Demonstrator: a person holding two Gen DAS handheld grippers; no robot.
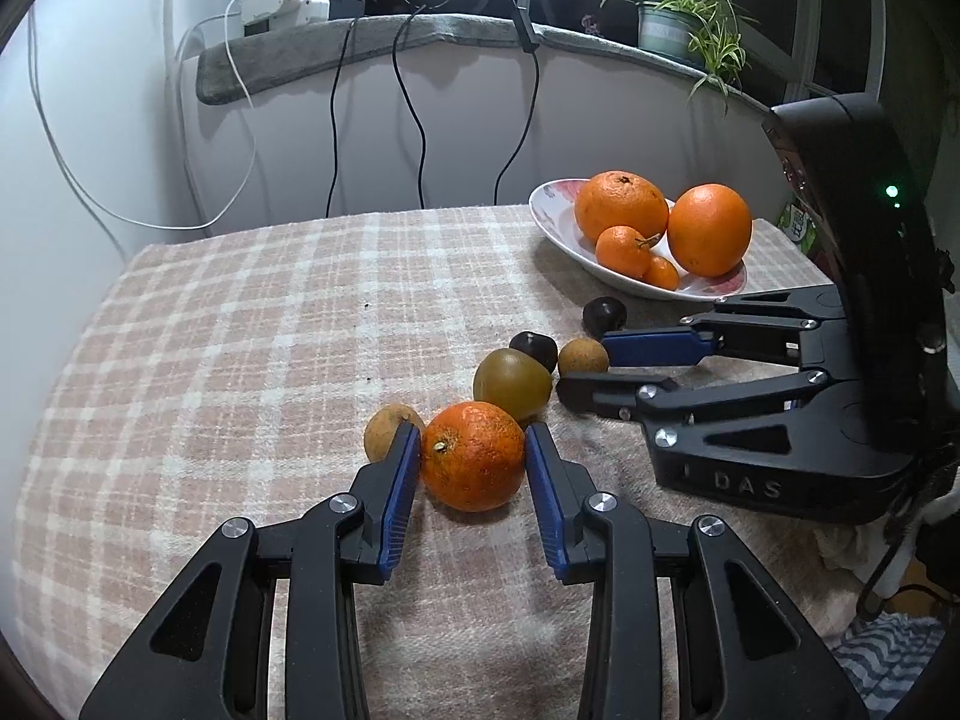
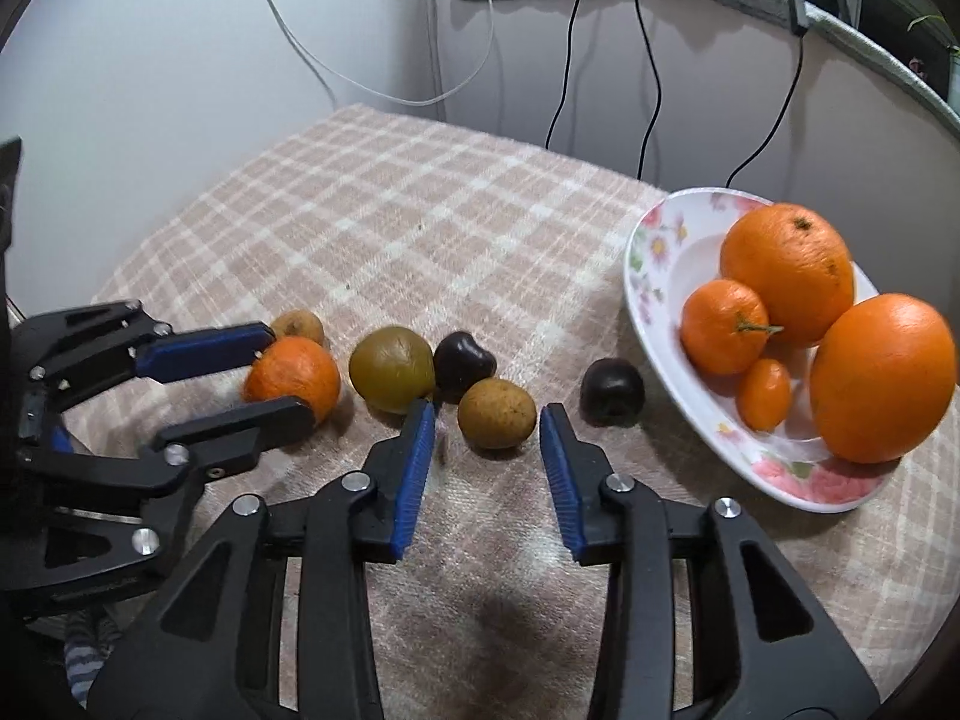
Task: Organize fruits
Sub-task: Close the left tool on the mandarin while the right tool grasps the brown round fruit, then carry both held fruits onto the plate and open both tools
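Note:
My left gripper [image 1: 474, 450] is shut on a small orange [image 1: 472, 456] that rests on the checked tablecloth, a blue pad pressed on each side. In the right wrist view the same orange [image 2: 294, 375] sits between the left gripper's [image 2: 287, 373] fingers. My right gripper [image 2: 488, 411] stands open around a brown round fruit [image 2: 497, 414], with a gap on each side. A row lies alongside: a small brown fruit [image 1: 387, 432], a green-brown fruit [image 2: 392, 377] and two dark fruits [image 2: 462, 363] [image 2: 612, 390]. The flowered plate [image 2: 642, 276] holds two big oranges, a mandarin and a kumquat.
The checked tablecloth [image 1: 240, 330] covers the table, which ends at a white wall with hanging cables [image 1: 333, 120]. A padded sill [image 1: 360, 42] above bears a potted plant [image 1: 678, 18] and a white power strip [image 1: 282, 0]. Striped cloth [image 1: 894, 654] lies off the table's right edge.

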